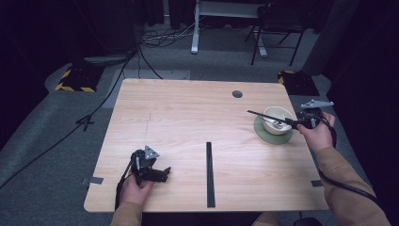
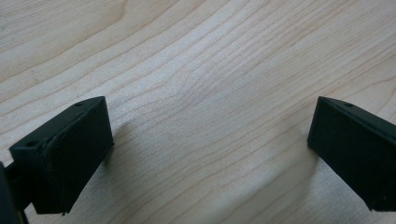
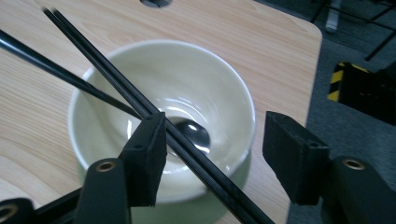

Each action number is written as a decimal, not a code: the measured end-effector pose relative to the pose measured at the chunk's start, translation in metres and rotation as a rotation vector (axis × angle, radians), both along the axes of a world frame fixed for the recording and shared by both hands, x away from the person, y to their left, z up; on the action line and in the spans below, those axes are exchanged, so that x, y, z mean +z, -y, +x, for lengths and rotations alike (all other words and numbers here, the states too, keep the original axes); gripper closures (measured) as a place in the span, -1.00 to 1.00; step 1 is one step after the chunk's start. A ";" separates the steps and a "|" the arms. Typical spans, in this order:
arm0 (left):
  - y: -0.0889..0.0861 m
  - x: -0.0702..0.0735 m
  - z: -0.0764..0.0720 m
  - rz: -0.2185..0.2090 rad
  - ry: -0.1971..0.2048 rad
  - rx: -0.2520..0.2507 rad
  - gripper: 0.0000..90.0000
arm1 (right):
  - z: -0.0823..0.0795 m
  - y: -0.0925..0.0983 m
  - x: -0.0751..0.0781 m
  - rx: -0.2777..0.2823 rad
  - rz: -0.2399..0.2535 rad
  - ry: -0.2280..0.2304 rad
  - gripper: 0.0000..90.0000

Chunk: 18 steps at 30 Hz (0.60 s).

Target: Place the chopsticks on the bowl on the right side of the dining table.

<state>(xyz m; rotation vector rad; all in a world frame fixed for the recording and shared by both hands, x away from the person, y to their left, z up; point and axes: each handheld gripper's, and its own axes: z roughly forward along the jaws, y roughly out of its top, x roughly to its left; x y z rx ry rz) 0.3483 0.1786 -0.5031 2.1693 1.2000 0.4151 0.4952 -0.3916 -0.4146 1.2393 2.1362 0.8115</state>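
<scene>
Where seen from above: a wooden table (image 1: 188, 122) carries one bowl, one saucer and chopsticks in two places.
Hard to make out: the right gripper (image 1: 295, 123) is small and dark in the high view; whether its pads press on anything cannot be read there.
Cut off: the chopsticks (image 3: 154, 112) in the right gripper view run out of the frame at bottom and top left; their ends are not seen.
Hidden: part of the dark spoon (image 3: 194, 133) in the bowl lies behind the chopsticks and the jaw.
Bowls: one, pale, (image 3: 187, 88) near the table's right edge.
Saucers: one, green, (image 1: 262, 132) under the bowl.
Chopsticks at bowl: two dark sticks side by side, slanting over the rim; a third thin dark rod (image 3: 56, 70) crosses behind them, its nature unclear.
Chopsticks on table: one dark pair (image 1: 210, 174) lying flat near the front edge, well apart from the bowl.
Right gripper jaws: apart; the sticks run against the inner face of one jaw, the other stands clear of them.
Left gripper (image 2: 208, 154): jaws wide apart over bare wood, nothing between them.
Grippers: two.
</scene>
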 end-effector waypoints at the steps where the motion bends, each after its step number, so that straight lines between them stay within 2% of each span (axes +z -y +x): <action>1: 0.000 0.000 0.000 0.000 0.000 0.000 -0.99 | 0.000 0.001 -0.001 -0.009 -0.008 0.004 -0.14; 2: 0.000 0.000 0.000 0.000 0.000 -0.001 -0.99 | 0.000 0.003 -0.003 -0.009 -0.025 0.007 -0.14; 7: 0.000 0.000 0.000 -0.001 0.000 -0.001 -0.99 | 0.002 0.005 -0.007 -0.013 -0.030 0.000 -0.13; 9: 0.000 0.000 0.000 -0.002 -0.001 -0.001 -0.99 | 0.007 0.007 -0.009 -0.029 -0.040 0.012 -0.12; 15: 0.000 0.000 0.000 0.000 0.000 0.000 -0.99 | 0.016 0.010 -0.012 -0.067 -0.031 0.028 -0.12; 18: 0.000 0.000 0.000 -0.001 0.000 0.000 -0.99 | 0.018 0.010 -0.012 -0.066 -0.033 0.044 -0.12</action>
